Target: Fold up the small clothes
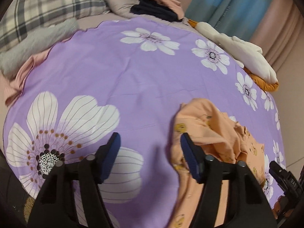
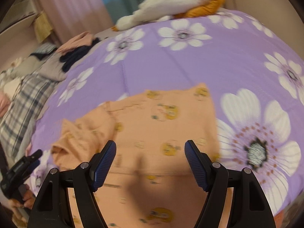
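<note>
The small orange garment (image 2: pixel 161 125), printed with yellow cartoon figures, lies on the purple flowered bedspread (image 1: pixel 117 72) in front of you. In your right wrist view its main panel is spread fairly flat, with a rumpled, bunched part toward the left side; that view is blurred, so finer detail cannot be told. In your left wrist view the same cloth sits low and to the right, creased into a ridge.

Your right gripper (image 2: pixel 150 159) hangs over the flat part of the garment with its fingers apart and nothing between them. Your left gripper (image 1: pixel 150 153) has its fingers apart as well, gripping nothing; one blue pad is over the big white flower, the other over the garment's left edge. Whether either touches the cloth you cannot tell.

Each gripper shows at the margin of the other's view, and your hand (image 2: pixel 20 203) is seen on the left one's handle.

Farther out on the bed lie a white and mustard plush toy (image 2: pixel 171 3), a stack of dark and pink folded clothes (image 1: pixel 157 7), and a plaid pillow (image 1: pixel 47 5). Curtains (image 1: pixel 228 0) hang behind.
</note>
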`<action>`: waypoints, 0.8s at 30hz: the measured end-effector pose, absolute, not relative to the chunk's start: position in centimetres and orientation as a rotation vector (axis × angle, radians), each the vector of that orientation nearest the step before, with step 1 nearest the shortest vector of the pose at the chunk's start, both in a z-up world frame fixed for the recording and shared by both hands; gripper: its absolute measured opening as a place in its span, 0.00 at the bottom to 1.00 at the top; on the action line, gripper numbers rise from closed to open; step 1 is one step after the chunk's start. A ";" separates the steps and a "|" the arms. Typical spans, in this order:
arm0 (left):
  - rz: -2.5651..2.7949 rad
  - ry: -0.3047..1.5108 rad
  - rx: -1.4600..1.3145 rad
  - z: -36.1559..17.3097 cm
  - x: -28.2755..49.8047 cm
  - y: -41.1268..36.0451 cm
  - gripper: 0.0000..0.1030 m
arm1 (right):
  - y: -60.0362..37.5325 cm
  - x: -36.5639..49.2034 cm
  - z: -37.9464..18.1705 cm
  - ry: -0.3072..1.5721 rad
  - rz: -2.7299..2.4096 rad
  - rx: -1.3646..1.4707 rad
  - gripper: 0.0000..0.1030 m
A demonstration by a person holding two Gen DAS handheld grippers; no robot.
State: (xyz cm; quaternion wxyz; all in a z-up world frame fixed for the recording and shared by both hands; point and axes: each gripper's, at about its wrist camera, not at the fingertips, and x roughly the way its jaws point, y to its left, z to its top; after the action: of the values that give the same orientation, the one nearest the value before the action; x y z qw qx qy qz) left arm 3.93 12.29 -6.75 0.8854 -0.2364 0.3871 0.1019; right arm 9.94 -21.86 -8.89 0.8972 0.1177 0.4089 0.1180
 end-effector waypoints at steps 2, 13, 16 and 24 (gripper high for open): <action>0.208 0.822 -0.510 -7.3 4.0 12.6 0.55 | -20.1 10.5 -8.6 0.855 0.278 0.220 0.72; 0.158 0.854 -0.553 -8.9 3.8 13.4 0.53 | -10.7 16.5 -9.7 0.980 0.505 0.138 0.47; 0.147 0.856 -0.566 -9.1 3.8 13.7 0.53 | -9.6 17.3 -11.0 1.019 0.477 0.118 0.16; 0.121 0.847 -0.579 -9.0 3.4 13.8 0.53 | -13.4 15.8 -7.1 0.859 0.436 0.192 0.12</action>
State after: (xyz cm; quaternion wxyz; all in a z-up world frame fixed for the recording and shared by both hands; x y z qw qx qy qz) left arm 3.36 13.77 -9.03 0.8695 -0.2768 0.4049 0.0581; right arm 15.80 -13.36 -7.07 0.8818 0.0921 0.4125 0.2093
